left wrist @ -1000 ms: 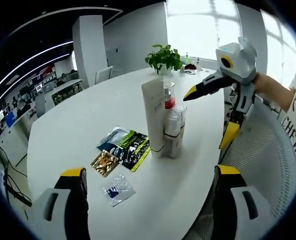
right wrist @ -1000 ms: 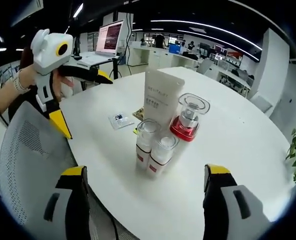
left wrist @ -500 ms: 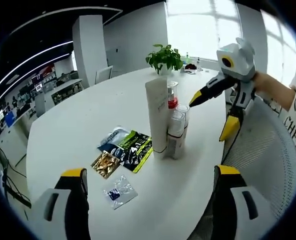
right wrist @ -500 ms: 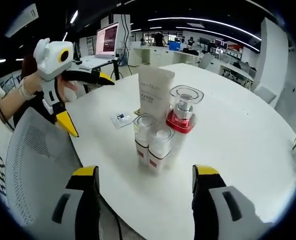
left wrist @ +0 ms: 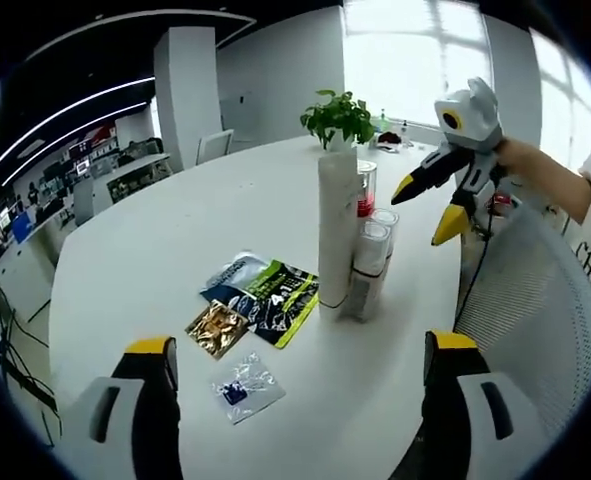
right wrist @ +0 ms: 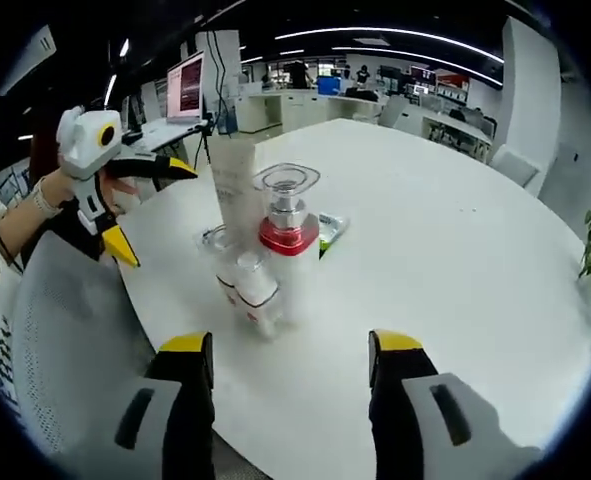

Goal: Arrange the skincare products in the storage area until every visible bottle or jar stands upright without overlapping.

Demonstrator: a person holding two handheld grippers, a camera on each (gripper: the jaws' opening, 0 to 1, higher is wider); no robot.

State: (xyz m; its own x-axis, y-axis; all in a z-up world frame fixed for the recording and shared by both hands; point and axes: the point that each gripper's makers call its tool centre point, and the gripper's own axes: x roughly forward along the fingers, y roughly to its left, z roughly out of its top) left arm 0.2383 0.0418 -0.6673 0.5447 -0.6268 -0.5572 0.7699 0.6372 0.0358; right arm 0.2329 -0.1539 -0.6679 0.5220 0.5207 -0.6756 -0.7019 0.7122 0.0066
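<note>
Left gripper view: white tube (left wrist: 337, 228), red-collared pump bottle (left wrist: 365, 189) and two small clear-capped bottles (left wrist: 371, 262) stand upright, bunched near the tabletop (left wrist: 145, 260) edge. Sachets (left wrist: 257, 298) lie beside the tube, open room beyond. Left gripper (left wrist: 295, 385) and right gripper (right wrist: 291, 385) fingers are wide, holding nothing.

Left gripper (left wrist: 293, 365), grey jaws tipped in yellow, spread wide with nothing between them; seen from across in the right gripper view (right wrist: 147, 205), it hangs raised, gripped by a bare hand (right wrist: 45, 185); right gripper (right wrist: 293, 355) parted and empty too; over in the left gripper view (left wrist: 427, 205) its yellow tips sit apart, forearm (left wrist: 550, 180) behind.
</note>
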